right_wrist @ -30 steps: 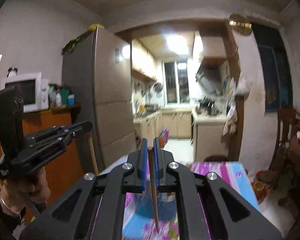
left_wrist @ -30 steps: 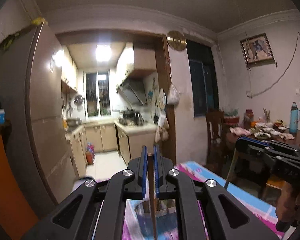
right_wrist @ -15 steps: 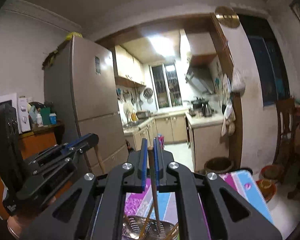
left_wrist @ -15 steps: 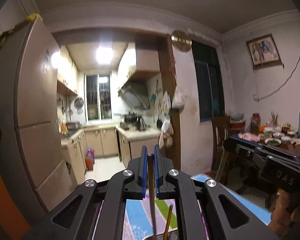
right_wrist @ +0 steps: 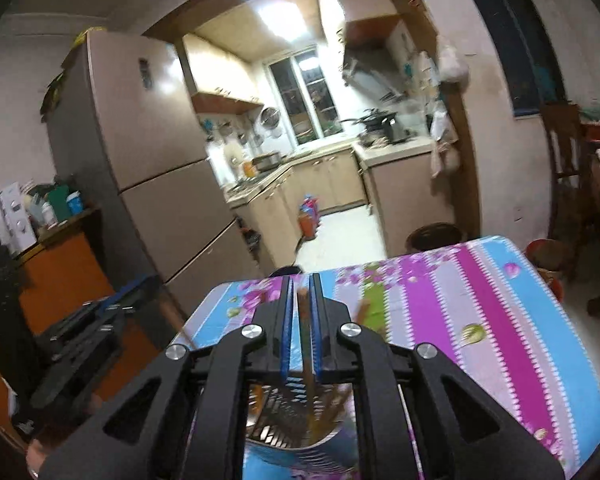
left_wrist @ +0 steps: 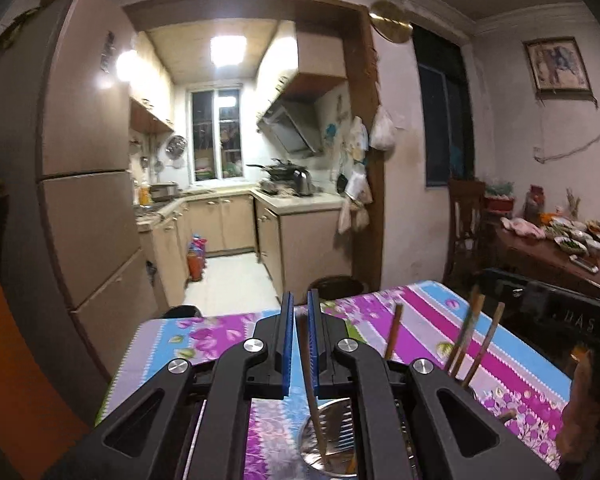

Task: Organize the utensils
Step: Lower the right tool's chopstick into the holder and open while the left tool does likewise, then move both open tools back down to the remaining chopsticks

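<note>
My left hand-held gripper (left_wrist: 298, 312) has its blue pads (left_wrist: 286, 344) drawn close, a narrow gap between them, and a chopstick (left_wrist: 311, 384) runs down through that gap; I cannot tell whether the pads actually pinch it. The stick's lower end sits inside the metal holder (left_wrist: 332, 436) at 6 o'clock in the left view, on the floral counter (left_wrist: 420, 320). In the same holder I see more chopsticks (left_wrist: 476, 340) leaning out toward 3 o'clock, and one (left_wrist: 394, 332) standing just right of my fingers. What lies at the bottom of the holder is hidden by the gripper body.

My right hand-held gripper (right_wrist: 300, 300) is nearly closed on a brown chopstick (right_wrist: 305, 344), the pads (right_wrist: 287, 332) tight against its sides. That stick points down into the slotted holder (right_wrist: 284, 428) at 6 o'clock in the right view, where several sticks (right_wrist: 332, 412) cross each other, blurred. Another stick tip (right_wrist: 364, 308) rises at 1 o'clock from my fingers. The holder rests on the counter (right_wrist: 480, 320) near its close edge.

At 9 o'clock in the right view I see the left gripper, dark and blurred. A fridge (right_wrist: 140, 152) stands at 10 o'clock beyond the counter.
</note>
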Tool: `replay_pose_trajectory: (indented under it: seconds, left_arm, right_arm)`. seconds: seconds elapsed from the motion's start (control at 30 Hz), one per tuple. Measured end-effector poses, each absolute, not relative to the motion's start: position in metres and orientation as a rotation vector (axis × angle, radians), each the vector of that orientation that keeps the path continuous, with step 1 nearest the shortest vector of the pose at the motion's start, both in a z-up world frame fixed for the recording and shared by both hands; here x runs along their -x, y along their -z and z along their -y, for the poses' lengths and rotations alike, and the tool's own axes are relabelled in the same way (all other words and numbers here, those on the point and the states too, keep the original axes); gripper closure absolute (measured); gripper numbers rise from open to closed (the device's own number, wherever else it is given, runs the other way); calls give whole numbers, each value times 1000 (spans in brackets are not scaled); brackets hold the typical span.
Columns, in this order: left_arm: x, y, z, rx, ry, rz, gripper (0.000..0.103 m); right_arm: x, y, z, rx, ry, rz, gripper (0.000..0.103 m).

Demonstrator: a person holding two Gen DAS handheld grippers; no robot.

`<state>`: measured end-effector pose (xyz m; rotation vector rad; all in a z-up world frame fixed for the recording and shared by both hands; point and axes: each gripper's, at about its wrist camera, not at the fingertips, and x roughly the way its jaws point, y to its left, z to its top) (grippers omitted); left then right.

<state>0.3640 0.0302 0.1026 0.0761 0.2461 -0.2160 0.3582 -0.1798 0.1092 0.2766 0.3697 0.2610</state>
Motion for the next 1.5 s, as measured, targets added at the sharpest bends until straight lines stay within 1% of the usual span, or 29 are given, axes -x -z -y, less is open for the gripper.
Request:
replay_pose_trajectory:
  seconds: [0.07, 0.13, 0.17, 0.2, 0.27, 0.33, 0.4, 0.43, 0.47, 0.53, 0.6, 0.63, 0.77, 0.83, 0.93, 1.1, 1.3, 1.5]
  left_arm:
    - [-344, -122, -46, -44, 210, -194, 93]
    - [-318, -142, -65, -17, 184, -123, 79]
    - [-302, -151, -75, -10, 167, -86, 67]
    - [-282, -159, -88, -6, 139, -45, 64]
    - [-253, -167, -100, -11, 105, -17, 64]
    - [-218, -167, -112, -27, 98, -23, 62]
    - [-190, -156, -112, -61, 109, -81, 61]
    - [-177, -146, -108, -97, 119, -117, 61]
    - [-168, -138, -104, -128, 125, -142, 60]
    - [-143, -106, -95, -192, 165, -232, 60]
    - [-129, -70, -85, -198, 231, -356, 59]
    - [-121, -41, -76, -192, 263, -454, 59]
    - [-100, 35, -49, -156, 349, -687, 60]
    - [-89, 67, -40, -108, 385, -774, 60]
    - [-88, 88, -38, -19, 393, -856, 60]
    - [-89, 91, -34, -2, 373, -859, 60]
    - [-90, 97, -18, -17, 386, -883, 60]
    - [-83, 95, -14, -131, 307, -848, 60]
  right_arm:
    - [-346, -120, 191, -269, -236, -335, 96]
    - [-324, -134, 210, -235, -198, -279, 96]
    - [-308, -142, 223, -216, -174, -249, 95]
    - [-302, -145, 231, -207, -162, -236, 95]
    - [-275, -152, 255, -173, -117, -199, 91]
    - [-246, -153, 274, -131, -71, -181, 89]
    - [-213, -151, 289, -92, -38, -171, 80]
    - [-196, -147, 294, -75, -35, -166, 72]
    - [-181, -143, 297, -62, -37, -168, 69]
    - [-150, -129, 300, -39, -52, -197, 66]
    - [-121, -109, 296, -8, -62, -227, 60]
    - [-110, -98, 292, 3, -67, -240, 57]
    - [-73, -46, 266, 31, -113, -332, 56]
    - [-59, -21, 252, 31, -131, -376, 54]
    - [-38, 4, 240, -24, -177, -429, 54]
    - [-19, 21, 233, -88, -226, -452, 52]
    - [-18, 28, 237, -90, -242, -466, 50]
    - [-17, 34, 237, -93, -253, -471, 49]
